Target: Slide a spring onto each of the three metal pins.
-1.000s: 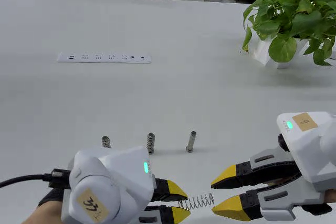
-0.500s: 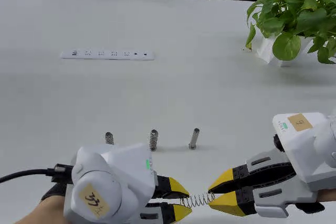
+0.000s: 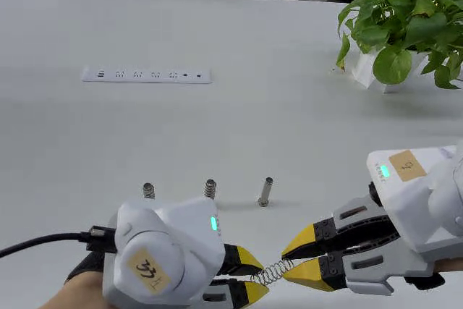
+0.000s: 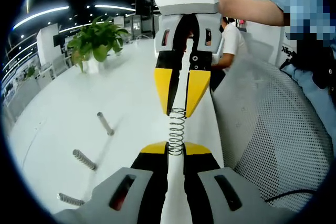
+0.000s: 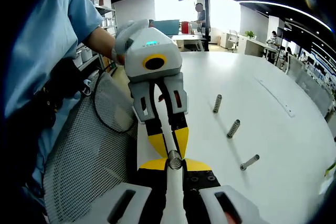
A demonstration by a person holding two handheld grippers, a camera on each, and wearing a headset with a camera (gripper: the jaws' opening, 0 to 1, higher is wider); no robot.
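A short steel spring (image 3: 272,272) hangs level between both grippers near the table's front edge. My left gripper (image 3: 251,278) is shut on its left end. My right gripper (image 3: 287,265) is shut on the spring's other end. In the left gripper view the spring (image 4: 176,129) runs from my own jaws up to the right gripper's yellow fingertips (image 4: 197,85). Three upright pins stand in a row beyond. The left pin (image 3: 148,191) and the middle pin (image 3: 210,188) each carry a spring. The right pin (image 3: 265,192) is bare; in the right gripper view this bare pin (image 5: 250,162) lies lowest of the row.
A white power strip (image 3: 147,74) lies further back on the white table (image 3: 304,135). A potted green plant (image 3: 402,12) stands at the back right. A black cable (image 3: 43,242) trails from the left gripper. A mesh chair back (image 5: 89,156) sits below the table edge.
My right gripper has moved left onto the spring's free end and its jaws have narrowed from wide open to shut around it. The left gripper keeps its hold.
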